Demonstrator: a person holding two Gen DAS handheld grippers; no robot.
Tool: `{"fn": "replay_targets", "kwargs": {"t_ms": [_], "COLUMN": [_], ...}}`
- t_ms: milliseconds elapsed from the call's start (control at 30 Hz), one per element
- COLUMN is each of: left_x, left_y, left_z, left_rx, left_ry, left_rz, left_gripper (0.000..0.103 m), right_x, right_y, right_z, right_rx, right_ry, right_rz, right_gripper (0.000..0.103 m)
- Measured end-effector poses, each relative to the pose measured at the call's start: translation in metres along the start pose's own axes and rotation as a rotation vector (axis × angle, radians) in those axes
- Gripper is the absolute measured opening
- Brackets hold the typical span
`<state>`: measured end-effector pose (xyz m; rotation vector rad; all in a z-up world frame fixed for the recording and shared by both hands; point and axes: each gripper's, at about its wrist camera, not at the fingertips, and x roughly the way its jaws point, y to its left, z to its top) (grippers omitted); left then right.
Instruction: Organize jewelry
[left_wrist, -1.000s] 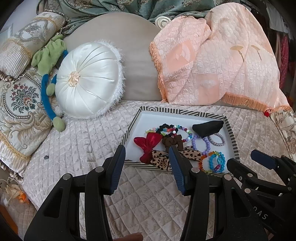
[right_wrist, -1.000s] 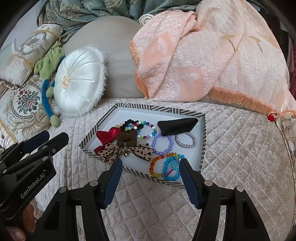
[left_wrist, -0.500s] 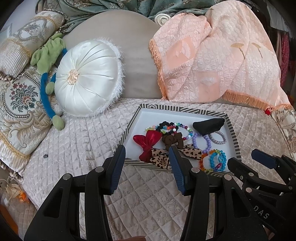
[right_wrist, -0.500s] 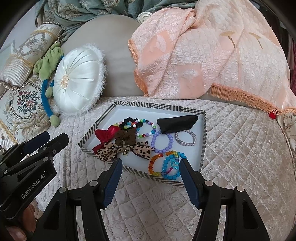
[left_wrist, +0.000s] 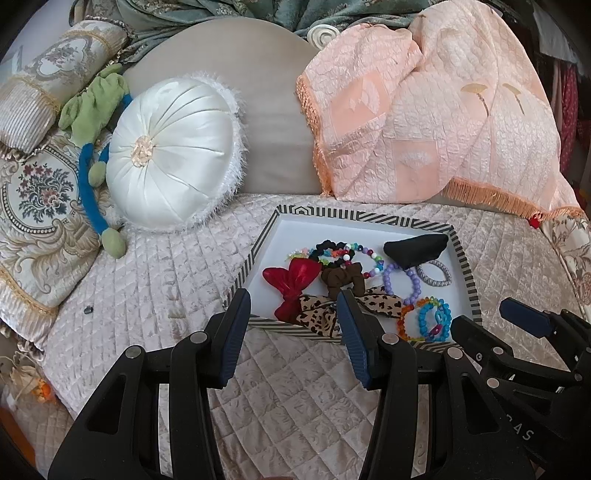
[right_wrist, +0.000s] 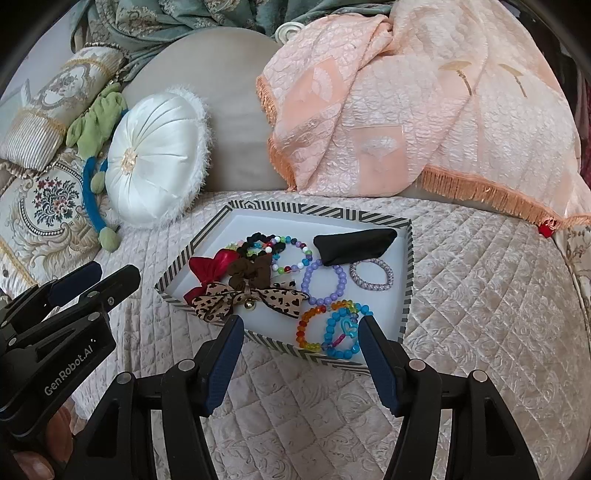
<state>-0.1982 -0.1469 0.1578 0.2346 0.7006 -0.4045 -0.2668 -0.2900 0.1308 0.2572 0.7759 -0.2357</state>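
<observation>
A striped-rim white tray (left_wrist: 280, 225) (right_wrist: 406, 266) lies on the quilted bed. In it are a red bow (left_wrist: 291, 280) (right_wrist: 210, 266), a brown bow (right_wrist: 247, 273), a leopard-print bow (left_wrist: 314, 314) (right_wrist: 218, 302), a black pouch (left_wrist: 413, 247) (right_wrist: 354, 240), a purple bead bracelet (right_wrist: 325, 284), a silver-lilac band (right_wrist: 371, 275), and rainbow and blue bracelets (right_wrist: 332, 332) (left_wrist: 424, 321). My left gripper (left_wrist: 291, 314) hangs open over the tray's near edge, empty. My right gripper (right_wrist: 301, 339) stands open above the near-right corner, empty.
A round white satin cushion (left_wrist: 173, 151) leans at the back left beside a green-and-blue plush toy (left_wrist: 92, 122) and embroidered pillows (left_wrist: 33, 206). A peach fringed blanket (left_wrist: 436, 118) is heaped behind the tray. Quilted bedspread (right_wrist: 480, 295) surrounds the tray.
</observation>
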Motion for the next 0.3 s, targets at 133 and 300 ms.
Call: {"fn": "replay_targets", "kwargs": {"t_ms": [133,300], "left_x": [0.0004,0.0028], "left_y": [-0.0015,-0.0027], "left_z": [-0.0001,-0.0012], "left_rx": [0.005,0.010], "left_ry": [-0.007,-0.009], "left_rz": [-0.007,-0.006], "left_gripper": [0.049,0.049], "right_x": [0.0010,0.0023], "right_y": [0.0004,-0.0020], "right_z": [-0.0011,-0.0028], "right_rx": [-0.003,-0.001], "right_ry": [0.002,0.006], "right_rz": [0.001,0.002], "right_gripper": [0.062,0.062]}}
